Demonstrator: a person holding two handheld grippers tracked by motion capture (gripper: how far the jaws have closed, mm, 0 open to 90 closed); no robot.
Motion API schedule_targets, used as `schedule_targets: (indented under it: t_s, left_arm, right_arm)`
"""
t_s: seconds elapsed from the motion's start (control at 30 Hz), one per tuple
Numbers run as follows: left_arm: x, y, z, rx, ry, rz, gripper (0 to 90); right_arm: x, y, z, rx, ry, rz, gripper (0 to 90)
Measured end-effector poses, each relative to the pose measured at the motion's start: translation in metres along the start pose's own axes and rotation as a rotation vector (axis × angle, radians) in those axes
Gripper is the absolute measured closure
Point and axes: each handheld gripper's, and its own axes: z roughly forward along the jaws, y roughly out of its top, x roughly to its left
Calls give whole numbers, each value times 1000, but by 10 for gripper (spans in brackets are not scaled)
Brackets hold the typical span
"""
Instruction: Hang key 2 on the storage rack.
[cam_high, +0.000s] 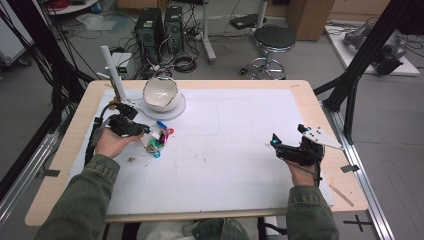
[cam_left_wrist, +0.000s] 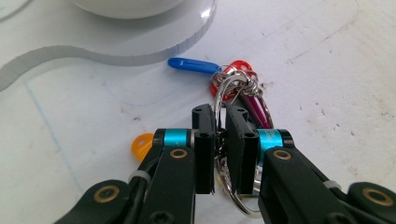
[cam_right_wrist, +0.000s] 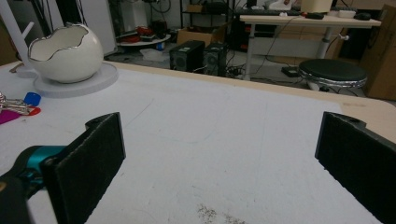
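Note:
A bunch of coloured key tags on a metal ring (cam_high: 159, 140) lies on the white mat at the left, in front of an egg-shaped white bowl (cam_high: 160, 93) on a round disc (cam_high: 176, 111). My left gripper (cam_high: 147, 131) is shut on the key ring (cam_left_wrist: 224, 88), with the wire pinched between its pads (cam_left_wrist: 204, 126). Blue (cam_left_wrist: 191, 64), red (cam_left_wrist: 236, 67), magenta (cam_left_wrist: 256, 109) and orange (cam_left_wrist: 141, 144) tags fan out around it. My right gripper (cam_high: 287, 134) rests at the right of the mat, its jaws wide open and nothing between them (cam_right_wrist: 219, 140).
A white upright post (cam_high: 111, 70) stands at the back left beside the bowl (cam_right_wrist: 65, 49). A small clump of debris (cam_high: 131, 159) lies near my left hand. The wooden table edge (cam_high: 320, 115) frames the mat; a stool (cam_high: 274, 40) and computers sit beyond.

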Motion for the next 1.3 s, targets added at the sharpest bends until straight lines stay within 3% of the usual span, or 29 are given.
schedule_targets:
  t_s: [0.27, 0.93, 1.3]
  left_arm:
    - [4, 1, -14, -34, -9, -7, 819]
    - [5, 25, -53, -75, 15, 28, 819]
    - [9, 36, -71, -120, 13, 17, 819]
  right_arm:
    - [1, 0, 1, 3, -1, 0, 5]
    - [1, 0, 1, 0, -1, -1, 5]
    - [0, 0, 1, -2, 0, -2, 5]
